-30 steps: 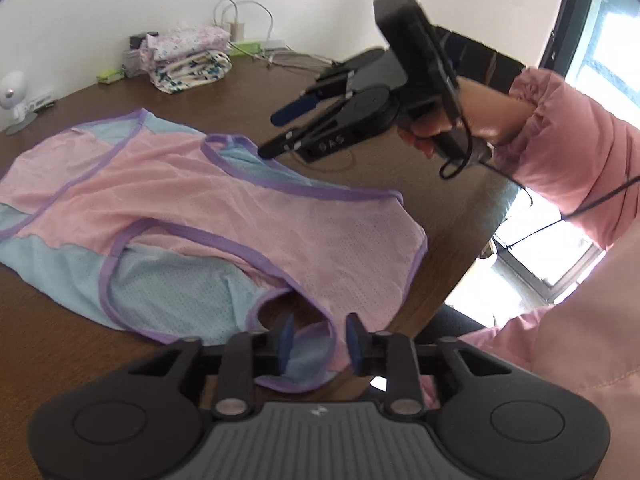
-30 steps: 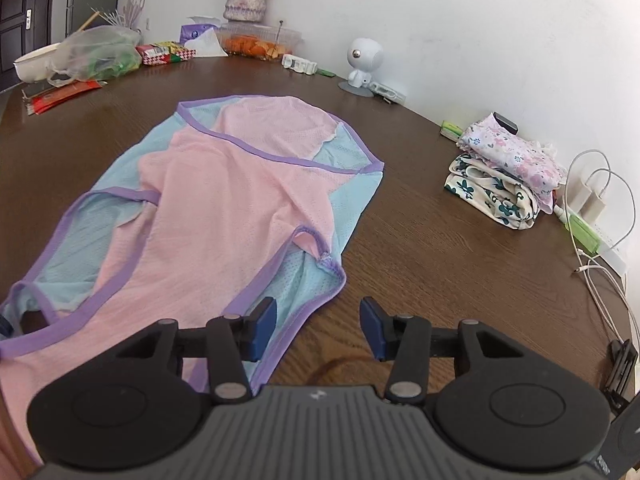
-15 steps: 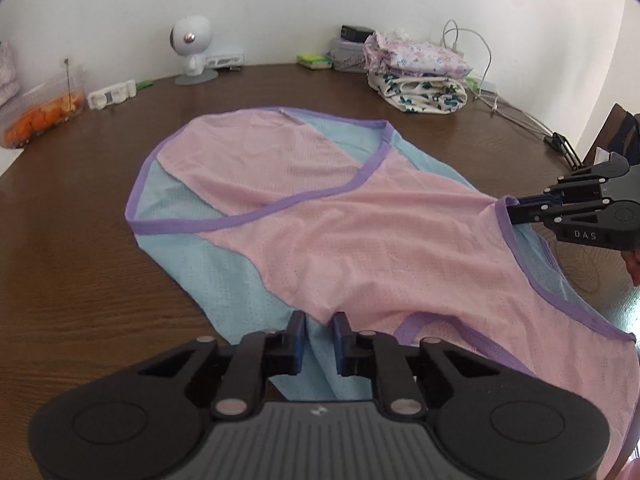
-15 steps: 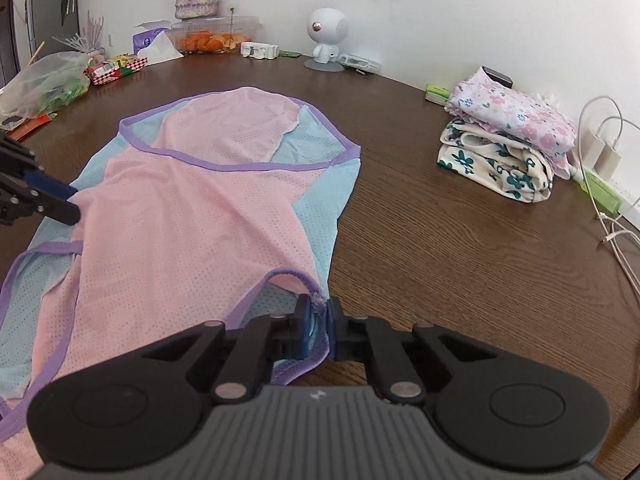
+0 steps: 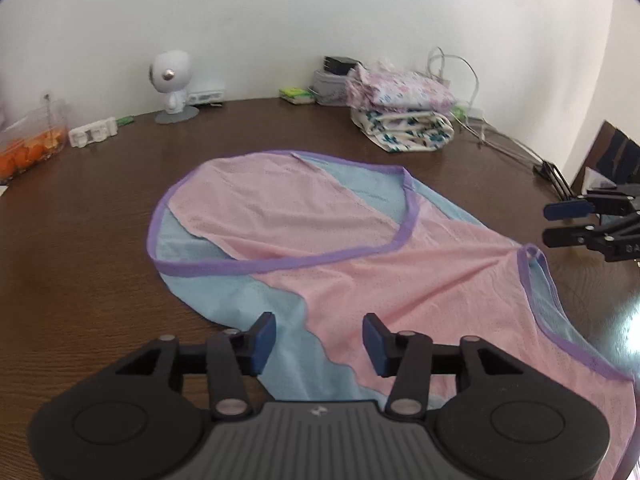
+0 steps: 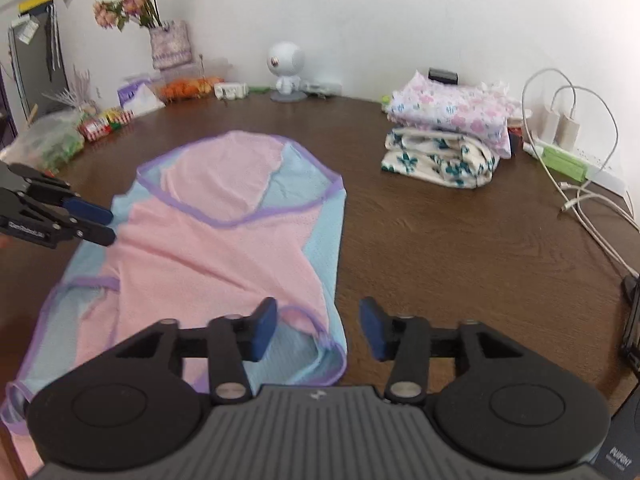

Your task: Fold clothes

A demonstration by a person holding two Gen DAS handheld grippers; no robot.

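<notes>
A pink and light-blue mesh garment (image 5: 360, 264) with purple trim lies flat on the brown table (image 5: 80, 240), its far part folded over. My left gripper (image 5: 320, 340) hovers over the garment's near edge, its jaws opening; the cloth lies under the gap and the pads do not press it. In the right wrist view my right gripper (image 6: 318, 328) hangs over the garment's (image 6: 224, 240) near right corner, its jaws also opening and gripping nothing. Each gripper shows in the other's view: the right gripper (image 5: 560, 222) at the right edge, the left gripper (image 6: 94, 224) at the left edge.
A stack of folded floral clothes (image 6: 444, 136) sits at the back right, beside a power strip with white cables (image 6: 568, 160). A white round-headed figure (image 5: 172, 80) stands by the wall. A box of oranges (image 5: 32, 148), a flower vase (image 6: 168, 44) and snack bags line the far left.
Half a second ago both grippers were pinched on the garment's near edge. Now both have opened and let the cloth go; it lies flat.
</notes>
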